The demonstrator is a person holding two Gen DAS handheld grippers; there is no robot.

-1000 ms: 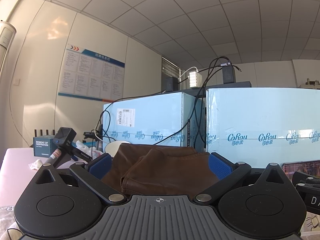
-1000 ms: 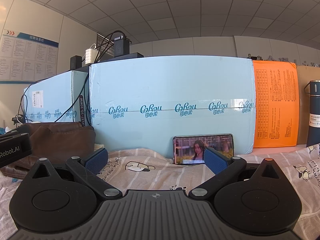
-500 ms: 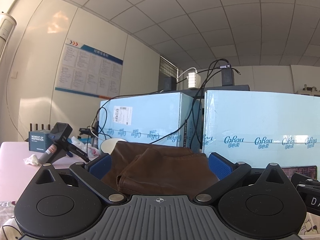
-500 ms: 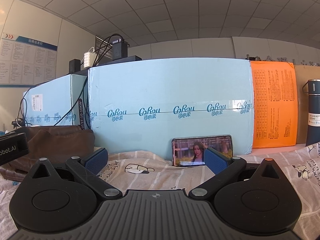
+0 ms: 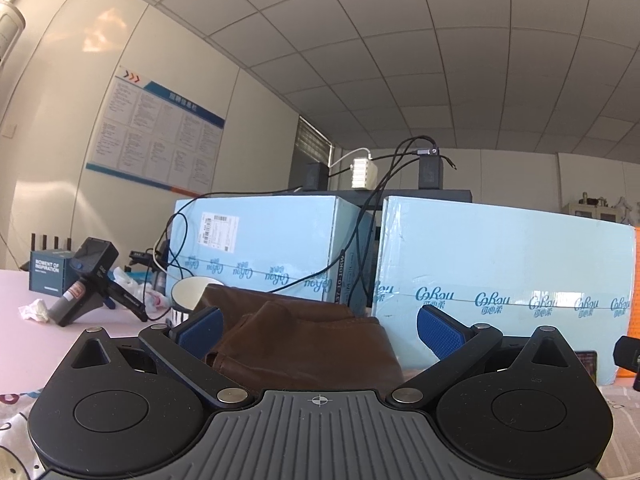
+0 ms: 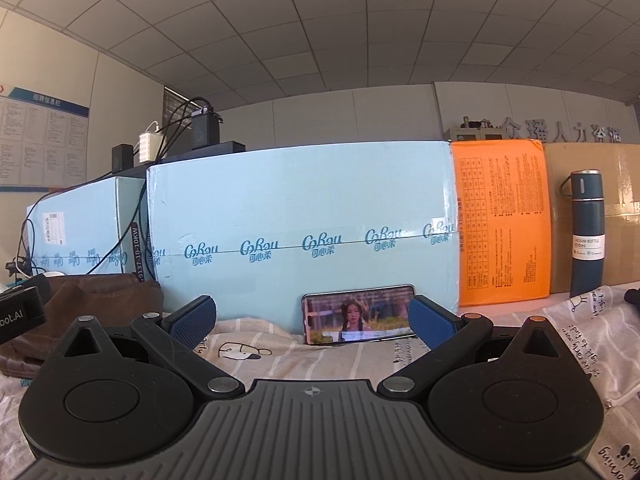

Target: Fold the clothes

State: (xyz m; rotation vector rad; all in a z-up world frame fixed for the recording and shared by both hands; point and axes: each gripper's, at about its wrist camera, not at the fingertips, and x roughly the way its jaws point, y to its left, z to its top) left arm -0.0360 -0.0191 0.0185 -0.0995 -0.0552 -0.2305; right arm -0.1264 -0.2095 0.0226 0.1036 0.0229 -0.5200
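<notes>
A folded brown garment (image 5: 304, 336) lies in a pile on the table, straight ahead of my left gripper (image 5: 318, 330). That gripper is open, blue pads wide apart, with the pile seen between them and just beyond. In the right wrist view the same brown garment (image 6: 92, 304) sits at the left edge. My right gripper (image 6: 312, 320) is open too and holds nothing. It hovers over a pale printed cloth (image 6: 280, 356) with cartoon animals that covers the table. Whether the left pads touch the garment is hidden by the gripper body.
Two light blue cartons (image 5: 500, 276) (image 5: 260, 240) stand close behind the clothes, cables draped over them. A phone (image 6: 356, 314) leans on the carton (image 6: 304, 232). An orange box (image 6: 504, 220) and a dark flask (image 6: 586, 232) stand right. A handheld black device (image 5: 92, 276), bowl (image 5: 192, 292) and tissue (image 5: 34, 310) lie left.
Both views have tilted upward and shifted slightly, showing more ceiling. The brown garment sits lower between the left pads. Both grippers stay open.
</notes>
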